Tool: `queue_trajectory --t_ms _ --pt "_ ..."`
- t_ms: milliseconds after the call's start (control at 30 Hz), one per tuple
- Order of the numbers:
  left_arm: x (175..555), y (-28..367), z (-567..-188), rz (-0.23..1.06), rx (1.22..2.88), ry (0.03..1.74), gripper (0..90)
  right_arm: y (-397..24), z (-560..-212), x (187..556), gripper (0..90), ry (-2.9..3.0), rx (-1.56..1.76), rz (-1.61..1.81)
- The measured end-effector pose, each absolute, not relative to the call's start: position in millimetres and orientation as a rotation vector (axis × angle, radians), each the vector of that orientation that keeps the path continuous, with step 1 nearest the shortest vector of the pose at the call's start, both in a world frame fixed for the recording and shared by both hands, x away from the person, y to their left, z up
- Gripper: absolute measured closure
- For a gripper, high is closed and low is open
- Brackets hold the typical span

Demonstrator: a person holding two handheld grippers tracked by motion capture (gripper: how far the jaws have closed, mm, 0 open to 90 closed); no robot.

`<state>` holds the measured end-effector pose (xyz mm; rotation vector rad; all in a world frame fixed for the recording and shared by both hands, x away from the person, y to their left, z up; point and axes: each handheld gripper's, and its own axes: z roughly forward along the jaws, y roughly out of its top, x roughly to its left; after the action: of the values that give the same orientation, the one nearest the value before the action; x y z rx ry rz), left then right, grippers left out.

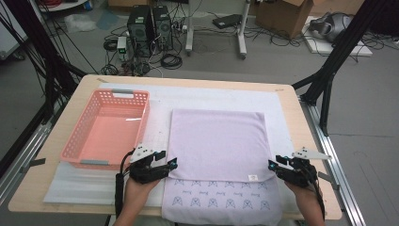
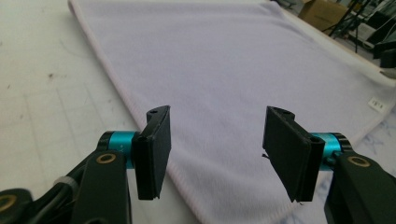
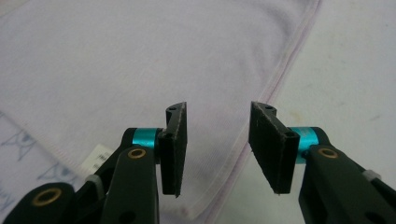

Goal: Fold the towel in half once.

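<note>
I'm folding the towel (image 1: pixel 216 141). Both grippers, left (image 1: pixel 171 163) and right (image 1: pixel 272 165), gape empty above its near corners; next, pinch them.

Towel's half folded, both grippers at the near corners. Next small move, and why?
Probably lower and close both grippers on the folded edge's corners. The left gripper and right gripper are open, each flanking the towel with nothing pinched, so neither holds it yet.

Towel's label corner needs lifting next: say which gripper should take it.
Right, probably. The right gripper sits open beside the label at that corner of the towel; the left gripper is at the opposite edge.
</note>
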<state>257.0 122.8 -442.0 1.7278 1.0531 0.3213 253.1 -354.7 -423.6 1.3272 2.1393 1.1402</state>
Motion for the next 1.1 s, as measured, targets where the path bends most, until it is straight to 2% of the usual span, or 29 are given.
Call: queue_trajectory --t_ms 100,267,500,867,1100 --pt "249 128 -446 0.338 1.751 1.092 43.0 -353 -425 241 57.8 2.133 1.323 1.125" --pt "246 134 -454 0.282 1.782 1.148 46.5 -352 -430 230 60.9 2.123 1.355 1.122" --pt "246 130 -456 0.248 1.837 1.121 53.5 -348 -444 223 65.8 2.194 1.371 1.026" --pt "242 119 -454 0.326 1.888 1.104 84.7 -348 -446 222 82.8 2.189 1.395 1.049" --pt "239 125 -450 0.312 1.823 1.081 86.5 -343 -442 219 85.9 2.176 1.343 1.027"
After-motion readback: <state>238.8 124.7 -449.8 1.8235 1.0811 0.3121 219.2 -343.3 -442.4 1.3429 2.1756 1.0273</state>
